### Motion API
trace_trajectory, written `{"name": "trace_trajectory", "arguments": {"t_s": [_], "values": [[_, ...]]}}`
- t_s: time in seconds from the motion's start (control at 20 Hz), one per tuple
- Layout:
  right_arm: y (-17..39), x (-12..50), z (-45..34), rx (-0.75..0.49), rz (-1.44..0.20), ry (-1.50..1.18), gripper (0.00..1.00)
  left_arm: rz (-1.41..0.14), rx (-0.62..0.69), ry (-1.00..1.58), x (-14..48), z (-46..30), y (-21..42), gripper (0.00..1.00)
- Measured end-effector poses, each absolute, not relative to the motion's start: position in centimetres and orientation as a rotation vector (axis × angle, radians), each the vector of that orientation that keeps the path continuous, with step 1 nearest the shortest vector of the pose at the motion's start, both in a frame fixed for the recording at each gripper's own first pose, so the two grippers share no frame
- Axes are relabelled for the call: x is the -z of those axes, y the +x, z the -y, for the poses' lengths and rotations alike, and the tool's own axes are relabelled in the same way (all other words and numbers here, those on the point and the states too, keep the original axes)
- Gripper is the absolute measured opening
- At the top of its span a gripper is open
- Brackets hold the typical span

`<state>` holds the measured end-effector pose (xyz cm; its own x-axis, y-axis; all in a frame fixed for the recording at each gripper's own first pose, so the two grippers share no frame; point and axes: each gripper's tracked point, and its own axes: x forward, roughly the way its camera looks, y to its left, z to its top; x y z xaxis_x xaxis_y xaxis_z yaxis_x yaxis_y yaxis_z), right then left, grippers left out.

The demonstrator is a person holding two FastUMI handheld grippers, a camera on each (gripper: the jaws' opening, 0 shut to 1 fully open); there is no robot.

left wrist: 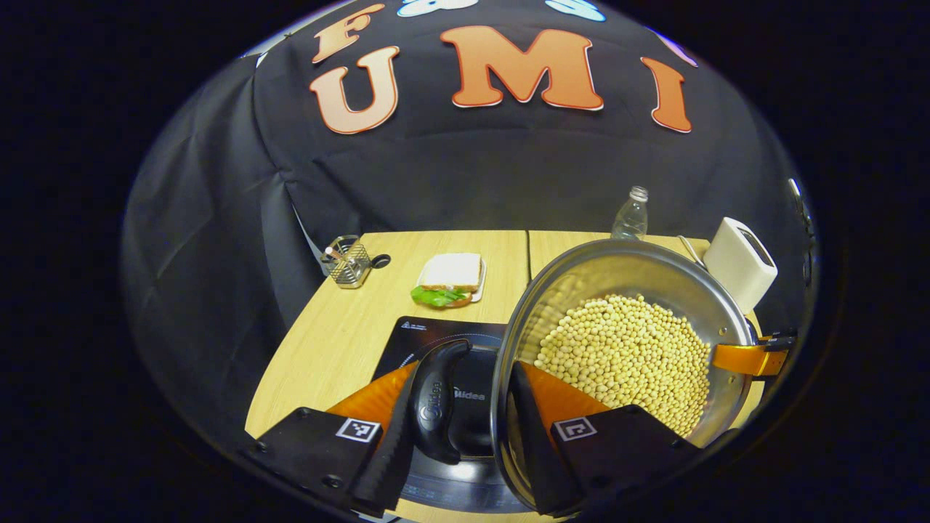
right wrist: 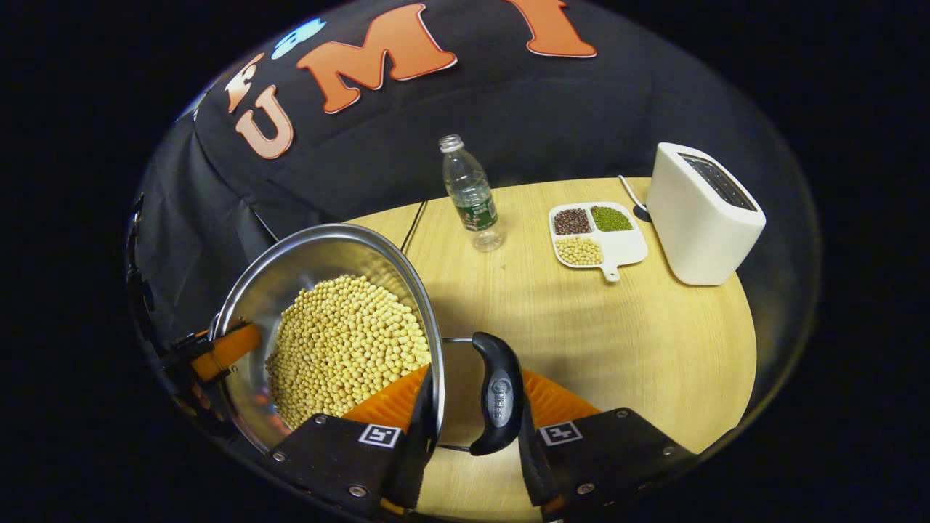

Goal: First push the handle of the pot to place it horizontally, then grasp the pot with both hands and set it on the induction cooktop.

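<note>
Wooden tabletop [left wrist: 341, 327] ahead. Left gripper [left wrist: 458, 436] clamps black side handle [left wrist: 436, 407] and rim of shiny steel pot of yellow beans [left wrist: 625, 349], black induction cooktop [left wrist: 425, 338] directly beneath. Right gripper [right wrist: 472, 436] clenches opposite black handle [right wrist: 498, 392]. Load likely heavy, steel slippery; keep level.

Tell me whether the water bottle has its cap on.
Cap off: the water bottle stands upright on the table, its bare open neck visible.

pot [left wrist: 625, 341] lower right, over cooktop [left wrist: 436, 341] | sandwich [left wrist: 450, 280] centre, behind cooktop | toaster [left wrist: 740, 263] right | bottle [left wrist: 631, 214] behind pot
</note>
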<state>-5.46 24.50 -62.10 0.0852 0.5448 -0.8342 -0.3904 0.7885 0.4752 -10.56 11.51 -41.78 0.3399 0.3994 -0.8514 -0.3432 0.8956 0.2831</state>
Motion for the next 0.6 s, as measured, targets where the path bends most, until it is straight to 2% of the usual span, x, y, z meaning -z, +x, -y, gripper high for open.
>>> {"name": "trace_trajectory", "arguments": {"t_s": [0.1,0.15,0.2,0.3,0.35,0.4,0.6], "values": [[-5.4,62.0,-24.5,-0.695,-1.296,0.133,0.55,-1.118,-0.476,0.035,41.2,-13.2,-10.8,0.72],[-5.2,62.0,-24.6,-0.688,-1.291,0.130,0.50,-1.114,-0.467,0.033,41.3,-14.3,-10.9,0.71],[-5.3,61.9,-24.4,-0.678,-1.291,0.126,0.55,-1.106,-0.457,0.035,41.3,-15.5,-10.5,0.71],[-5.4,61.7,-24.2,-0.664,-1.287,0.115,0.55,-1.100,-0.448,0.021,41.3,-17.6,-10.0,0.70],[-5.5,61.8,-24.2,-0.654,-1.291,0.119,0.51,-1.100,-0.444,0.009,41.0,-18.3,-10.0,0.71],[-6.0,61.9,-24.1,-0.645,-1.293,0.122,0.55,-1.100,-0.440,0.002,40.9,-19.2,-9.8,0.72],[-6.3,62.1,-24.0,-0.609,-1.303,0.121,0.55,-1.105,-0.409,0.006,41.5,-22.0,-10.2,0.71]]}}
